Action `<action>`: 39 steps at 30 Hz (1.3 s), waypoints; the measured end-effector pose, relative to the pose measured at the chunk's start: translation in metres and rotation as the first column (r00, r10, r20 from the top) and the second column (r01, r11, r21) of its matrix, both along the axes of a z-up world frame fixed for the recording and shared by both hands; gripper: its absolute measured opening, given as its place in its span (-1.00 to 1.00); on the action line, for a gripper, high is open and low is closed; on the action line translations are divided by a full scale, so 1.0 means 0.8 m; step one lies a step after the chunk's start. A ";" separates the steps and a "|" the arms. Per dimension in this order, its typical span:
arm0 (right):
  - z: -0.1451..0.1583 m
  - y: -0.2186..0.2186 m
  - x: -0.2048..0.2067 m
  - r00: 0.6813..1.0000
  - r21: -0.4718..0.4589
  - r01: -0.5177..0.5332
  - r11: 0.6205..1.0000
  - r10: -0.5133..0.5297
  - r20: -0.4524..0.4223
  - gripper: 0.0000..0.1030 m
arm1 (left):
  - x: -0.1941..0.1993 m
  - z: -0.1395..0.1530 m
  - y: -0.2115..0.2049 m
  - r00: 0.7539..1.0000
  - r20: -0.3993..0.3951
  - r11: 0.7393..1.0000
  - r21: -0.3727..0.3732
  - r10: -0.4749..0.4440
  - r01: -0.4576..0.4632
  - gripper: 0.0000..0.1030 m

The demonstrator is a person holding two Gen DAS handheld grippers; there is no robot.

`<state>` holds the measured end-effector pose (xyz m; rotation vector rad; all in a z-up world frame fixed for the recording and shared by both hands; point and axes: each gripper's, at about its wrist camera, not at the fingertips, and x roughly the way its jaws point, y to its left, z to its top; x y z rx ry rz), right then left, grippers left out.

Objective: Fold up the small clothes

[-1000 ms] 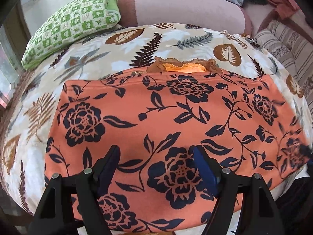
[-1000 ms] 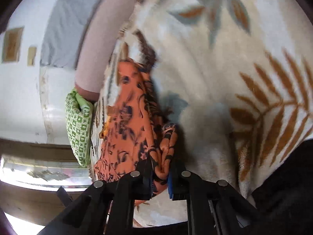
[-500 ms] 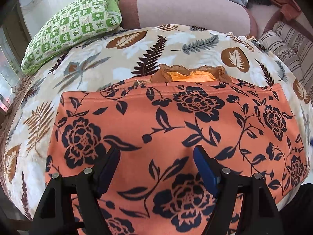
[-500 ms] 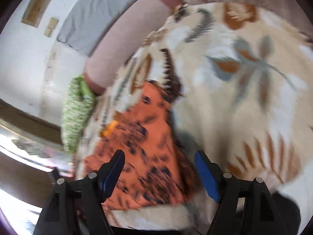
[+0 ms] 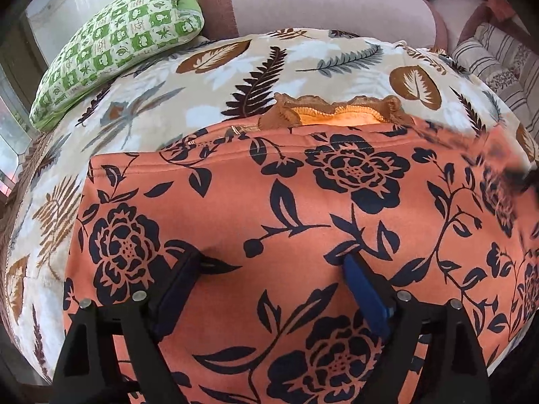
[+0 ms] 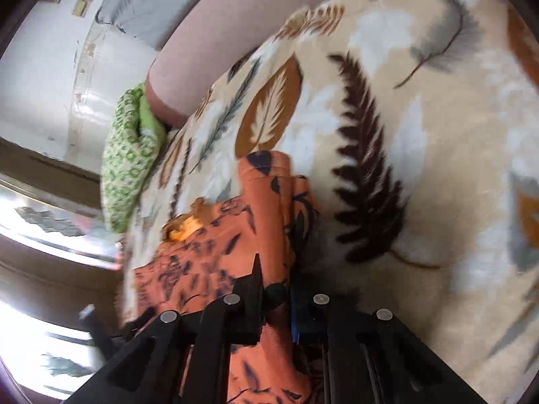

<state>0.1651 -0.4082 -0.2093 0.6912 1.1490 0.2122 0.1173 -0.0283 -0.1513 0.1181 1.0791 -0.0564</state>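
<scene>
Right tool (image 6: 274,289), angled downward, pinches orange floral garment (image 6: 269,208).

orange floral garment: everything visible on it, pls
The orange floral garment is soft woven-looking cloth, printed with dark navy roses and vines. It lies spread flat on the leaf-print blanket, with a frilly lighter-orange edge showing at its far side. The right hand-held gripper is shut on a bunched edge; the left hand-held gripper, jaws opening, presses down on it.

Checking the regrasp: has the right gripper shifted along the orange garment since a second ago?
Yes. The right gripper swung toward the fern-print blanket's far end near the pink bolster, and is again shut on the orange garment.
</scene>
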 end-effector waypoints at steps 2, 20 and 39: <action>-0.015 -0.003 -0.003 0.999 0.024 0.036 0.999 -0.036 -0.002 -0.67 | 0.000 0.007 -0.002 1.000 -0.004 1.000 0.009 -0.001 0.001 0.72; -0.002 -0.022 0.026 0.991 0.213 0.125 0.969 -0.133 0.023 0.32 | 0.009 0.004 0.007 1.000 -0.002 1.000 -0.001 -0.008 0.008 0.83; 0.070 0.133 -0.091 0.974 0.061 -0.185 0.981 0.174 0.146 0.40 | -0.131 0.016 0.253 0.964 -0.101 0.831 -0.489 0.247 -0.264 0.70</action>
